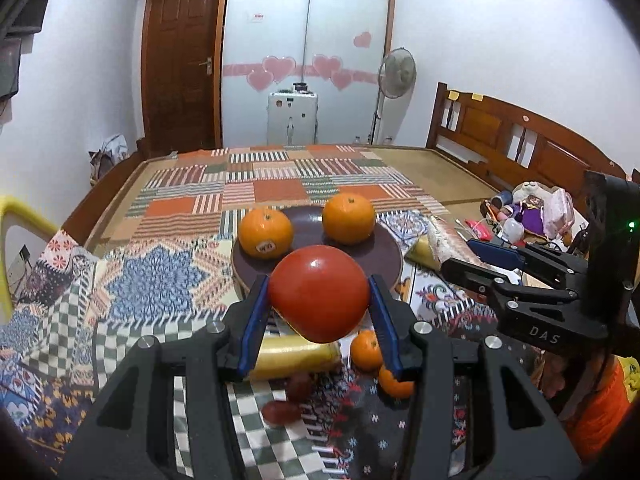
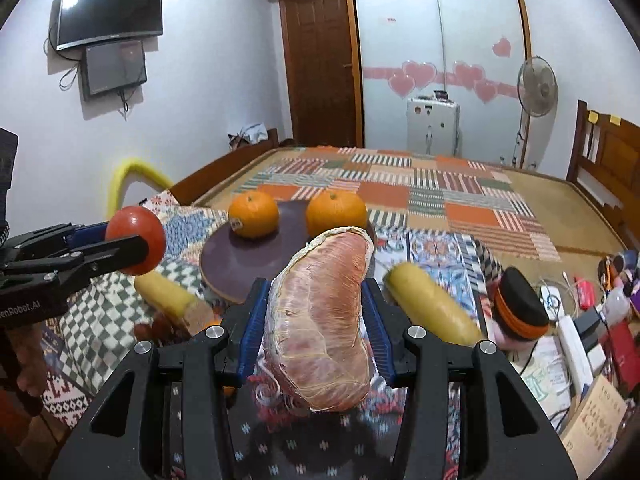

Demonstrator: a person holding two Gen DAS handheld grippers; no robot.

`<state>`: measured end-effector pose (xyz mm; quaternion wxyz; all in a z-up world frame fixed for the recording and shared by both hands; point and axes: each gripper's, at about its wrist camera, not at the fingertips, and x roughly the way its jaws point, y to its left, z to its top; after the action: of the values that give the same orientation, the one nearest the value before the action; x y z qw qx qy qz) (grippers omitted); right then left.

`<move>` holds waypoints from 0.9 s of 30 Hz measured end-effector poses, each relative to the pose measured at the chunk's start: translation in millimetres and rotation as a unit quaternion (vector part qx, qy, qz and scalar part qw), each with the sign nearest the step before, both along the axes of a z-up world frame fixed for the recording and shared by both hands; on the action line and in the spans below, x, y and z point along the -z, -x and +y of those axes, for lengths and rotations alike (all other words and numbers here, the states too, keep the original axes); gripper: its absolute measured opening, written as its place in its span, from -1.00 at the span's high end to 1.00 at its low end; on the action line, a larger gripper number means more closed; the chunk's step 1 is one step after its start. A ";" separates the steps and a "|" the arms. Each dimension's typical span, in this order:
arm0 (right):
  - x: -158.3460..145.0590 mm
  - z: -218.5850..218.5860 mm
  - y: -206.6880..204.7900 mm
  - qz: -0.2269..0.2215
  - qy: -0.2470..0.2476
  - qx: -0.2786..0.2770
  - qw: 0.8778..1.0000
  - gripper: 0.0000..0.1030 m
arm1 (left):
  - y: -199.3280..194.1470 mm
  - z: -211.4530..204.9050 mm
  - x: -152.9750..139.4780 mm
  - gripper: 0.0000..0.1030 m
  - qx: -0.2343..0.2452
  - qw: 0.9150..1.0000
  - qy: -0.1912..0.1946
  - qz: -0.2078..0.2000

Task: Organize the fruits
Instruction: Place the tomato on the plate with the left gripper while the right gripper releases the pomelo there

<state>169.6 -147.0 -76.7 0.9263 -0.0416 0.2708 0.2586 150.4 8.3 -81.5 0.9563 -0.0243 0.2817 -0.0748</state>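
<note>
Two oranges (image 1: 308, 226) sit on my dark plate (image 1: 384, 258), toward its far edge. My left gripper (image 1: 319, 294) is clamped on a red tomato (image 1: 319, 292) above the plate's near edge; my right gripper (image 2: 316, 316) is clamped on a peeled pomelo segment (image 2: 320, 316).

We see the tomato (image 1: 319, 299) hiding the plate's (image 1: 380, 252) near rim, and the left gripper (image 1: 319, 300) covering part of a small orange (image 1: 394, 382) (its finger crosses it). Two dark red fruits (image 1: 290, 398) below are blurred. In the right wrist view, the pomelo segment (image 2: 324, 320) masks the plate's (image 2: 224, 260) right side.
</note>
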 end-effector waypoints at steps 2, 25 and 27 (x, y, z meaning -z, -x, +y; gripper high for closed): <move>-3.8 3.2 -2.3 -0.006 -0.003 -0.002 1.000 0.16 | -2.9 -0.9 -3.6 0.06 -0.001 1.000 -0.002 -0.007; -26.0 41.6 -47.3 -0.050 0.009 -0.029 0.998 0.16 | -65.0 8.5 -13.7 0.06 -0.005 1.000 -0.029 -0.009; -23.5 44.5 -50.5 -0.046 0.012 -0.031 0.998 0.16 | -70.3 10.9 -11.1 0.06 -0.006 1.000 -0.029 -0.003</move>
<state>220.1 -102.6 -53.2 0.9289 -0.0727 0.2291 0.2817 220.7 19.1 -70.5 0.9578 0.0016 0.2810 -0.0608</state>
